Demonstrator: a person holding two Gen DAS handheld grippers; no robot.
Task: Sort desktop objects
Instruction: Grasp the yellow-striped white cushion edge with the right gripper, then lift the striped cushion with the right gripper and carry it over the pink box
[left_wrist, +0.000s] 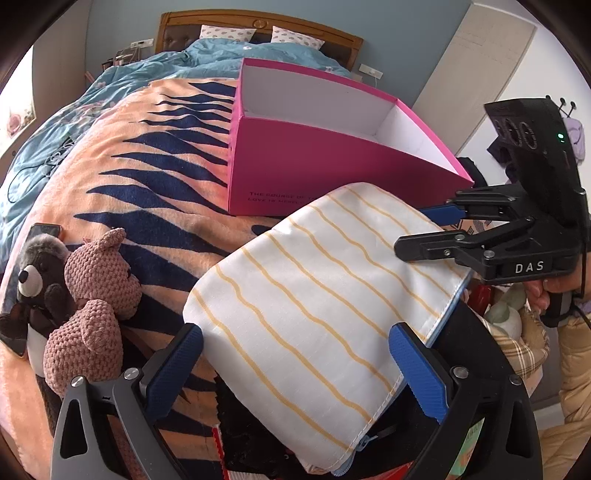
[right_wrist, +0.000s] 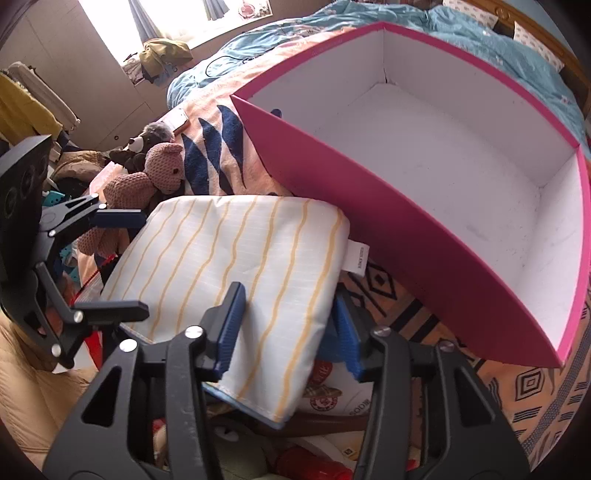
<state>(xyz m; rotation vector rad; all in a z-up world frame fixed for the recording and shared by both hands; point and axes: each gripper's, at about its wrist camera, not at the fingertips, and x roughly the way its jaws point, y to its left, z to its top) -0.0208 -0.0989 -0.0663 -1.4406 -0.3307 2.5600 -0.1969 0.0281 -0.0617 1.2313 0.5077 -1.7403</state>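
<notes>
Your left gripper (left_wrist: 295, 365) sits at the bottom centre of its own view with the jaws spread wide, one blue pad on each side of the striped pouch (left_wrist: 317, 310). The left pad looks just off the pouch's edge and the right pad lies against its surface, so you cannot tell from here whether they are pressing it.

Your right gripper (right_wrist: 290, 328) fills the lower middle of its view, jaws at a middling spread around a corner of the same white, yellow-striped zip pouch (right_wrist: 225, 258). The left pad lies on top of the fabric and the right pad shows under the pouch's right edge; a firm pinch cannot be confirmed.

The pouch is in mid-frame in both views, tilted, just in front of the pink box's near wall, with its small white label pointing toward the box.

The open pink box (right_wrist: 406, 236), white inside, takes the upper right of the right view and rests on the peach and navy blanket (left_wrist: 122, 177).

At the left edge of the left view, a pink crocheted bear (left_wrist: 94, 295) leans against a dark plush toy (left_wrist: 37, 280).
</notes>
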